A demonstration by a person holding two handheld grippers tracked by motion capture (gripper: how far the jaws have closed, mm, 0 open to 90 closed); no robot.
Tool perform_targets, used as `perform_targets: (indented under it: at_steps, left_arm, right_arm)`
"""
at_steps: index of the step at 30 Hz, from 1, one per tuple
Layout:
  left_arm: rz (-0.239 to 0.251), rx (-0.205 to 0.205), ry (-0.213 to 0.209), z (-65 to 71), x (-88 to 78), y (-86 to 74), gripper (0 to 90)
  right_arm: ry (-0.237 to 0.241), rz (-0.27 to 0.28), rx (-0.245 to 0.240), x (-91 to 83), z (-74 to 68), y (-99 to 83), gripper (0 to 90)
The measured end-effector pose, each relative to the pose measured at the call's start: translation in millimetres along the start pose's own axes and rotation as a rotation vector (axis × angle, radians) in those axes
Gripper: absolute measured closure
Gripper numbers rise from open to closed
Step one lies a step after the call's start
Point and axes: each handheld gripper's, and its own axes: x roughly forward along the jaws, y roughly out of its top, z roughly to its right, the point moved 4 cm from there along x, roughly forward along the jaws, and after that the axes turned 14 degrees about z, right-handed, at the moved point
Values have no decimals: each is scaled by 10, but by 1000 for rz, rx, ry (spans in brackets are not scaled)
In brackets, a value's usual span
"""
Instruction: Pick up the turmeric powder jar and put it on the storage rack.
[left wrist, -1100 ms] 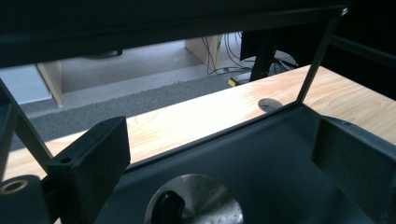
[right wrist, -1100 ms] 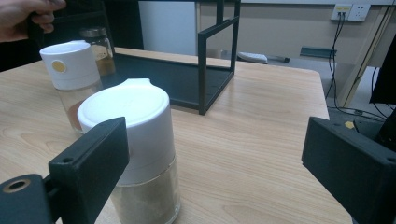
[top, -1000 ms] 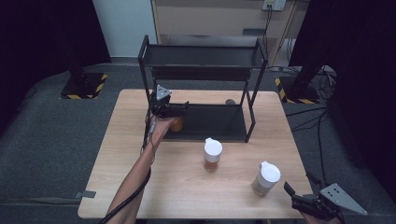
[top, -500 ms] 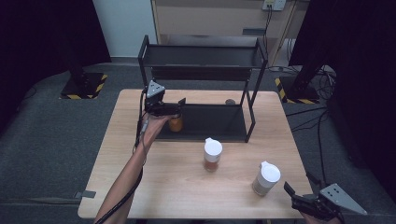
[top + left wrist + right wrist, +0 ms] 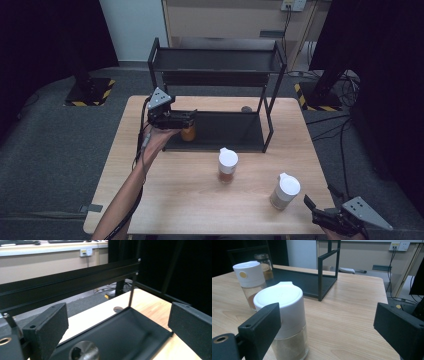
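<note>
A small jar [image 5: 188, 133] with amber contents and a metal lid stood on the lower tray of the black rack [image 5: 218, 131], at the tray's left end, and the left gripper [image 5: 186, 119] hung just above it with its jaws spread wide and nothing between them. In the left gripper view the jar's round metal lid [image 5: 84, 351] sat low between the two black pads [image 5: 47, 328], clear of both, with the rack's dark tray running away beyond it and the upper shelf rail crossing overhead. The rack stood toward the far side of the wooden table [image 5: 165, 200]. In front of it, on the bare tabletop, stood a white-capped shaker [image 5: 227, 165] with a brownish fill, and well to its right and nearer the front edge a second white-capped shaker [image 5: 285, 191] with a pale fill. The right gripper [image 5: 320, 210] rested low at the table's front right corner, near that second shaker but apart from it, its jaws likewise held wide. In the right gripper view the pale shaker [image 5: 286, 322] rose close beside the left jaw, the other shaker [image 5: 250, 282] behind it, and the lidded jar [image 5: 263, 262] farther back on the tray.
</note>
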Motion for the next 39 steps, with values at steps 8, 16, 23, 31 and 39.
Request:
perform_targets:
  at_steps: [8, 16, 23, 31, 39]
  left_arm:
    - [20, 1, -53, 50, -191, -33, 20]
    - [38, 17, -109, 160, -383, -108, 20]
    - [51, 8, -125, 218, -593, -216, 20]
    - [64, 1, -113, 253, -867, -397, 20]
    - [54, 3, -102, 300, -1097, -603, 20]
  right_arm:
    - [0, -1, -2, 2, -2, 1, 76]
    - [0, -2, -2, 3, -3, 2, 76]
    - [2, -2, -5, 4, -4, 2, 76]
    - [2, -3, -8, 7, -9, 4, 76]
    - [0, -5, -8, 9, -9, 4, 76]
